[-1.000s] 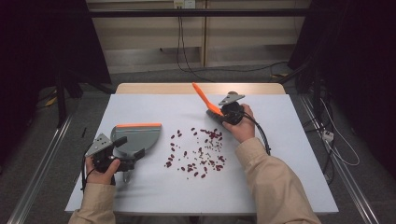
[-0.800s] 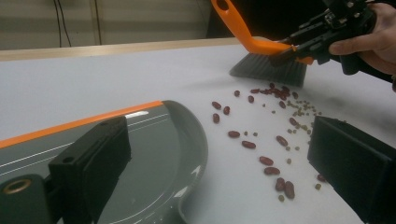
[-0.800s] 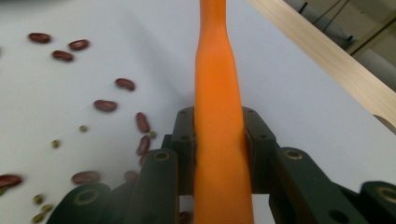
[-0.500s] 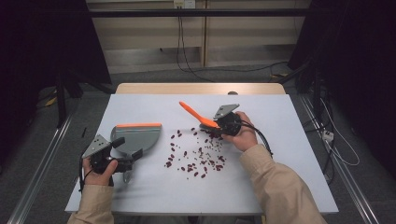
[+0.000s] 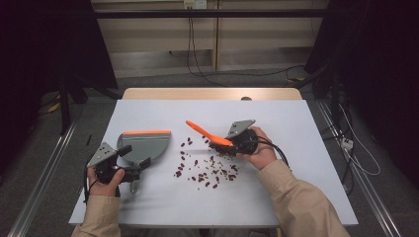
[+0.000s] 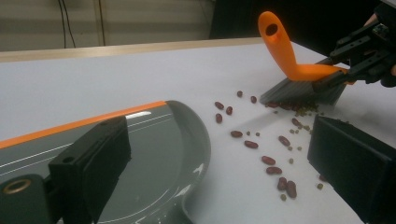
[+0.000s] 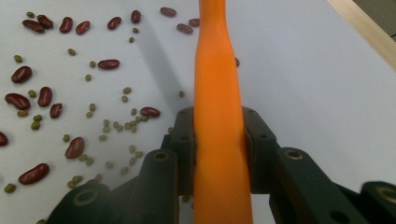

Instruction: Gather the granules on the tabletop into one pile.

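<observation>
A small brush with an orange handle [image 5: 202, 130] and grey bristles [image 6: 302, 91] is clamped in my right gripper [image 5: 225, 142], which is shut on the handle [image 7: 218, 93]. The bristles rest on the table at the far right edge of a scatter of red kidney beans [image 5: 205, 169] and small green beans [image 7: 116, 123]. A grey dustpan [image 5: 146, 145] with an orange front lip [image 6: 79, 123] lies flat to the left of the beans. My left gripper [image 5: 134, 158] sits at the pan's near end with its jaws apart: one over the pan [image 6: 140, 168], the other beside it.
The white tabletop [image 5: 306, 163] has bare room to the right and at the back. A wooden strip [image 5: 212, 94] runs along the far edge. Cables [image 5: 356, 153] and metal rails lie on the floor around the table. The right gripper's cable trails over the table.
My right gripper has carried the brush toward me and to the left, from the back of the table down onto the beans' right edge. The left gripper and dustpan stayed put.
</observation>
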The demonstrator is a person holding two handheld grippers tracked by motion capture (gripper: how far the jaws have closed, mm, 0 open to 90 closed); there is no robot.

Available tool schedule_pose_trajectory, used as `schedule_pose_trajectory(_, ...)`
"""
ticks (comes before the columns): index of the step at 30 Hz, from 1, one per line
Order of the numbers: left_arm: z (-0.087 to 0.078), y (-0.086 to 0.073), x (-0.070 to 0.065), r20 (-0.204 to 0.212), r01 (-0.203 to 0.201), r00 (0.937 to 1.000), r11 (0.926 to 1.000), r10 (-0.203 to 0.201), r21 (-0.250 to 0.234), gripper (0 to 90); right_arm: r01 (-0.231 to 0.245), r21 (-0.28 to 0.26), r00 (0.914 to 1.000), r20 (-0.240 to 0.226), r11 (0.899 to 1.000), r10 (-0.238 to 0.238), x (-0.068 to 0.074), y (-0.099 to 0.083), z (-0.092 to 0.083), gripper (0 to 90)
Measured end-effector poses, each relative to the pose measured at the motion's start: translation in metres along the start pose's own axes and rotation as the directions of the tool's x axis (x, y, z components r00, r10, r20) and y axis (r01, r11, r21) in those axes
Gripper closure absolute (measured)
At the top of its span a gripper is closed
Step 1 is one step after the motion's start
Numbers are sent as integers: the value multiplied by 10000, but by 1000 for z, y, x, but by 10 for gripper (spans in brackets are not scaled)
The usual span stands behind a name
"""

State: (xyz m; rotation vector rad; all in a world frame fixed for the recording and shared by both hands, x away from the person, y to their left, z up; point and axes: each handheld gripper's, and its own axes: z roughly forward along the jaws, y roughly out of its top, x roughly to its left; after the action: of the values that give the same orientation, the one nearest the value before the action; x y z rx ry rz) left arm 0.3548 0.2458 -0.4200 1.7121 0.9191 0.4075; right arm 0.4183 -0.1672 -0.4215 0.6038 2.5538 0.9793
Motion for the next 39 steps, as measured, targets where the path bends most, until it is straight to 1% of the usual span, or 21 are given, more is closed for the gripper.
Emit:
schedule_pose_trajectory(3,0,0,0,-35,14,10000,10000,-14,-9,59,-86,-58,9998,-193,9999,85,3,-1,-3,714)
schedule_pose_trajectory(7,1,0,0,-46,26,10000,10000,-26,-20,59,-21,-88,9996,-275,10000,18,9,-3,-7,714)
schedule_pose_trajectory(8,1,0,0,-54,28,10000,10000,-28,-23,58,-40,-79,9994,-357,10000,37,10,-3,-8,714)
schedule_pose_trajectory(12,1,0,0,-87,30,10000,10000,-31,-20,59,-63,-129,9992,-393,9999,57,13,-5,-11,714)
schedule_pose_trajectory(14,1,0,-1,-97,-20,10000,10000,20,25,59,-149,-188,9986,-510,9997,139,13,-5,-11,714)
schedule_pose_trajectory(16,0,0,-1,-116,-11,9999,10000,11,32,59,-175,-181,9988,-469,9997,166,13,-5,-13,715)
schedule_pose_trajectory(17,-1,0,-1,-121,-25,9999,10000,25,19,59,-206,-250,9985,-514,9995,193,12,-5,-13,716)
schedule_pose_trajectory(20,-3,-1,-1,-140,-38,9999,10000,38,21,59,-434,-380,9982,-441,9983,418,9,-4,-15,716)
schedule_pose_trajectory(22,-3,-2,-1,-171,-10,9999,10000,10,31,59,-546,-516,9980,-345,9972,529,5,-3,-17,716)
schedule_pose_trajectory(25,-4,-2,-1,-174,-21,9998,10000,22,37,59,-772,-747,9966,-352,9942,748,-1,-1,-19,716)
schedule_pose_trajectory(28,-5,-2,0,-202,-15,9998,10000,15,25,59,-887,-829,9960,-150,9926,877,-7,3,-18,716)
schedule_pose_trajectory(33,-4,-2,0,-165,-39,9999,10000,40,59,59,-1026,-1020,9944,168,9895,1048,-15,9,-11,716)
schedule_pose_trajectory(36,-4,-2,0,-163,-32,9999,10000,32,50,59,-1220,-1121,9917,270,9862,1257,-21,13,-4,716)
schedule_pose_trajectory(39,-4,-2,0,-160,-2,9999,10000,3,37,59,-1248,-1098,9903,472,9861,1306,-26,17,6,716)
